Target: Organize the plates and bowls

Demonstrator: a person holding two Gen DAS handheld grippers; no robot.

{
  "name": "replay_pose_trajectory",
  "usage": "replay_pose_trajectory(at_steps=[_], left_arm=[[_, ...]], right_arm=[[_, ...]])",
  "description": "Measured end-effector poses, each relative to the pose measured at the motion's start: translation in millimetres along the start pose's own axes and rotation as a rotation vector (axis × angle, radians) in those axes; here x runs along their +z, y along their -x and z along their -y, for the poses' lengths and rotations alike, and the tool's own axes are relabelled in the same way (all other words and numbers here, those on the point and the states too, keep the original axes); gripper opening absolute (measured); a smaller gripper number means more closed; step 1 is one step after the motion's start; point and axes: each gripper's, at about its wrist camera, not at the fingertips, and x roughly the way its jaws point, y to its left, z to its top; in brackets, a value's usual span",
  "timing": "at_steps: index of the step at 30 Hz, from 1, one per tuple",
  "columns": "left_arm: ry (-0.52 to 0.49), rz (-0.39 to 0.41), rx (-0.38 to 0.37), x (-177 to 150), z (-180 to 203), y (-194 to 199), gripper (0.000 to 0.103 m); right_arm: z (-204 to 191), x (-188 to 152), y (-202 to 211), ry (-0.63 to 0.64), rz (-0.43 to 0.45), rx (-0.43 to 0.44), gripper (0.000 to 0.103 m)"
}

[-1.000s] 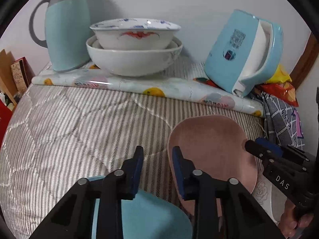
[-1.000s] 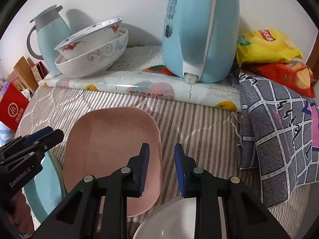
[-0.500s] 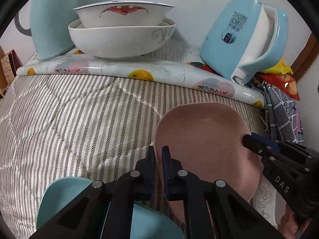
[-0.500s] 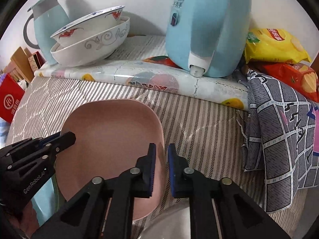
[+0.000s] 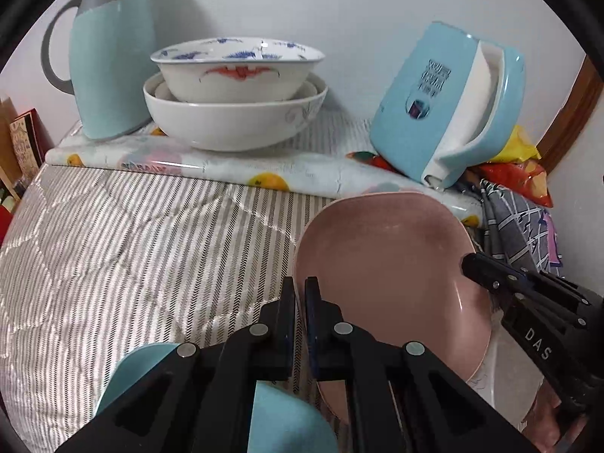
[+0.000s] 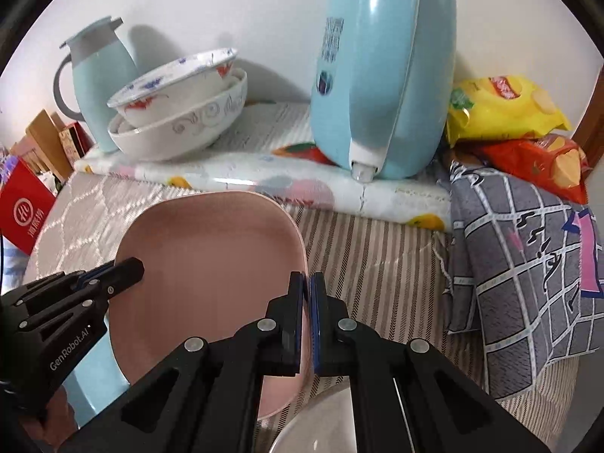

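A shallow, rounded-square pink plate (image 5: 392, 275), probably light, stiff melamine with a slick glaze, is held tilted above the striped quilted cover (image 5: 132, 249). Its thin rim is the sensible purchase, and there it is pinched from opposite sides: the left gripper (image 5: 300, 294) and the right gripper (image 6: 306, 290) have just been closing and are clamped on it. Stacked white porcelain bowls (image 5: 234, 113) wait behind.

2 nested bowls (image 5: 234, 94) between jug (image 5: 113, 53) and kettle (image 5: 449, 102), plate (image 5: 389, 275) in front
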Motion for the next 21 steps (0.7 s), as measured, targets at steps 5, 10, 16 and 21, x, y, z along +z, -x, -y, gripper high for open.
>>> replay_pose_trajectory(at_steps=[5,10,16,21], left_arm=[[0.011,0.020,-0.003,-2.3,-5.0,21.3,0.006],[0.017,0.040,0.011,-10.1,-11.7,42.3,0.006],[0.046,0.059,0.035,-27.7,-31.1,70.1,0.006],[0.077,0.077,0.061,-44.5,-49.9,92.5,0.006]], right_arm=[[-2.1,0.1,24.2,-0.005,0.049,0.011,0.004],[-15.4,-7.6,42.7,0.000,0.075,0.022,0.004],[-39.1,-18.7,62.0,0.025,0.097,0.054,0.004],[-61.7,-29.8,72.9,0.046,0.108,0.079,0.004]])
